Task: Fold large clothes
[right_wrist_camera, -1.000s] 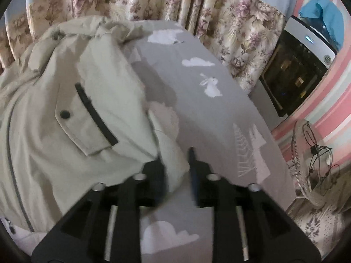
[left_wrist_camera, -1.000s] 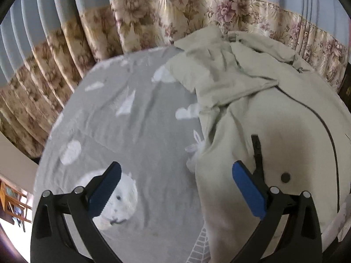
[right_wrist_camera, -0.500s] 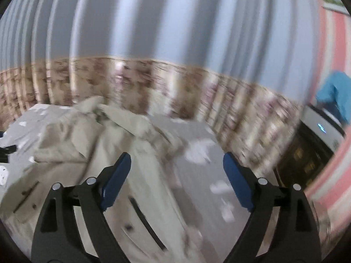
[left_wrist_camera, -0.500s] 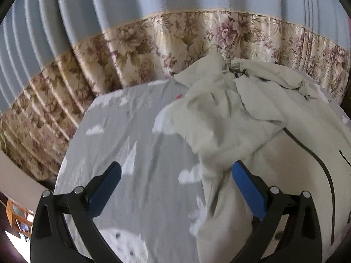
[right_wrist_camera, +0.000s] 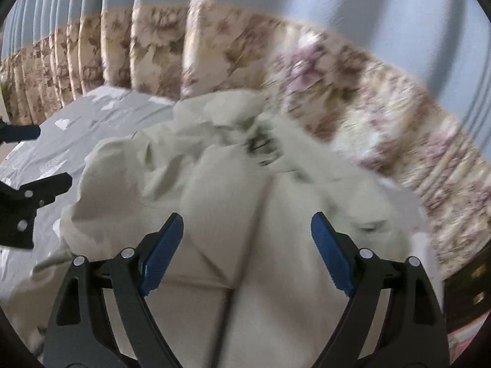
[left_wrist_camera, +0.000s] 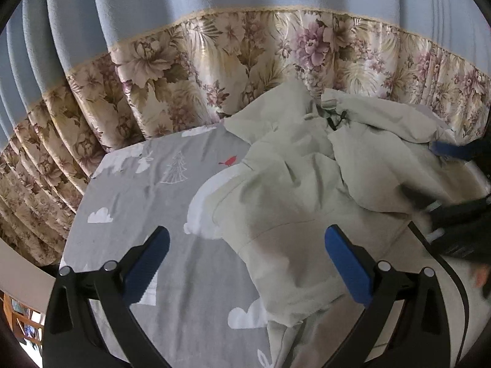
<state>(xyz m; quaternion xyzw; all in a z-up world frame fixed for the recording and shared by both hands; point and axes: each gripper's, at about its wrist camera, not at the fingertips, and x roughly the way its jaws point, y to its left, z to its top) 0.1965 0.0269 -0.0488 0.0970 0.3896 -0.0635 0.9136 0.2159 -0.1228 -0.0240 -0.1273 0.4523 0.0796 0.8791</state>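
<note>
A large pale khaki jacket lies rumpled on a grey printed sheet, its sleeve folded over the body and its collar near the curtain. My left gripper is open and empty, hovering over the jacket's left edge and the sheet. My right gripper is open and empty above the jacket, over its dark zip line. The right gripper also shows at the right edge of the left wrist view. The left gripper shows at the left edge of the right wrist view.
A floral and blue curtain hangs right behind the far edge of the sheet. The sheet's left edge drops off toward wooden furniture. A dark appliance stands at the right.
My right gripper has let go of the jacket's edge, opened, and swung up over the jacket's middle. My left gripper has moved forward toward the collar, staying open.
</note>
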